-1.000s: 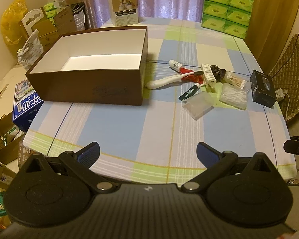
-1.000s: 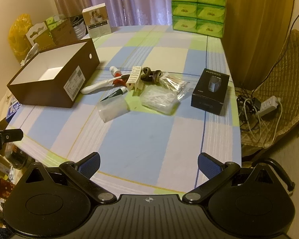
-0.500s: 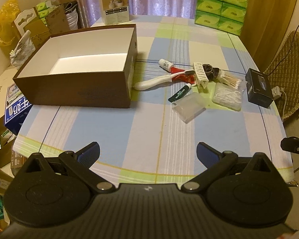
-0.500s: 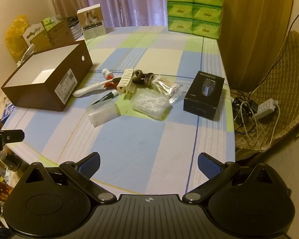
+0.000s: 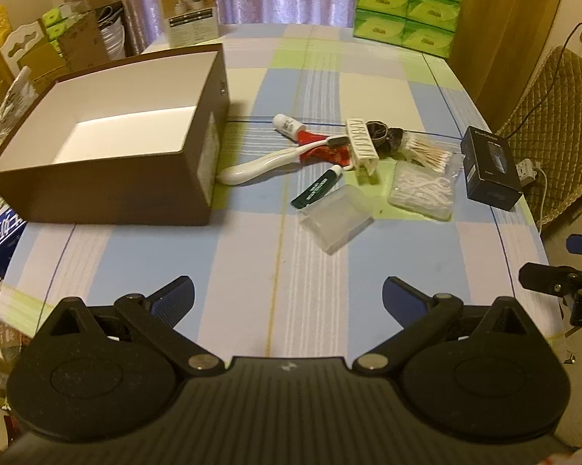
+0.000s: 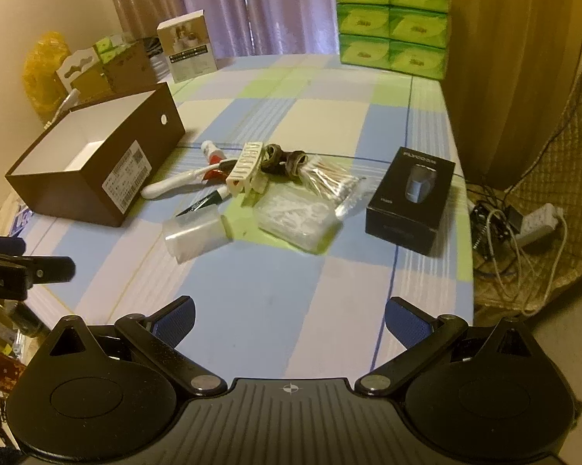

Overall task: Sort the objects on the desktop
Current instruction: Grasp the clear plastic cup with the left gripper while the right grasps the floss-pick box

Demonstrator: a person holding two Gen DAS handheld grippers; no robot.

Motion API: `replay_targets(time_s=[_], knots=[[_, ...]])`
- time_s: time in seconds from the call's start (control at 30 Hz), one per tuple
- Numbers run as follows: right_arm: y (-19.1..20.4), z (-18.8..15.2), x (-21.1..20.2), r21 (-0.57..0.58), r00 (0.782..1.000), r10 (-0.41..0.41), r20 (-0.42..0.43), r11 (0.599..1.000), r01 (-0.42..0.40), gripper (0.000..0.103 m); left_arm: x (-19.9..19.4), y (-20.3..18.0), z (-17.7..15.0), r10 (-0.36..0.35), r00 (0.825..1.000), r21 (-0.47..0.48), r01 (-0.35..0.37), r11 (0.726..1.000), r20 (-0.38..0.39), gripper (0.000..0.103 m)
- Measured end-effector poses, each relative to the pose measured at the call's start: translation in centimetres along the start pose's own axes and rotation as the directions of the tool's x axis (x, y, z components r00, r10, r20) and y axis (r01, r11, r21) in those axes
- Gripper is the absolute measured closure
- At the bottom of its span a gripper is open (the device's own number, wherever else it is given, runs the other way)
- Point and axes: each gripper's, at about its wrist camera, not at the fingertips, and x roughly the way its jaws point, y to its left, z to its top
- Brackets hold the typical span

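An open brown box (image 5: 109, 190) (image 6: 78, 193) with a white inside stands at the table's left. Right of it lies a cluster: a white toothbrush (image 5: 260, 164) (image 6: 174, 186), a red tube (image 5: 322, 147), a dark green tube (image 5: 316, 188), a cream hair clip (image 5: 362, 143) (image 6: 246, 166), cotton swabs (image 5: 426, 151) (image 6: 329, 178), a floss-pick bag (image 5: 422, 190) (image 6: 295, 217), a clear plastic case (image 5: 335, 219) (image 6: 198, 234) and a black product box (image 5: 488, 168) (image 6: 411, 199). My left gripper (image 5: 289, 294) and right gripper (image 6: 289, 316) hover open over the near table edge, both holding nothing.
Green tissue packs (image 5: 407, 4) (image 6: 391, 19) and a small white carton (image 5: 188, 7) stand at the far end of the checked tablecloth (image 5: 252, 271). Boxes and bags crowd the floor at left (image 5: 39, 46). A padded chair (image 5: 562, 116) and power strip with cables (image 6: 523, 224) sit right.
Both grippers have moved forward over the table, so the box and the cluster look nearer. Both stay open. Nothing on the table has shifted.
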Motion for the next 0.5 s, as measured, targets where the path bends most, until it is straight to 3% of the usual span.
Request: replay_targets(time_s=[0.5], knots=[[-2.0, 2.7, 4.4, -0.141, 0.997, 0.068, 0.030, 0.988, -0.064, 0.002, 5.3, -1.9, 2.8, -0.065, 0.998, 0.066, 0.065, 0.996, -0.003, 0.009]])
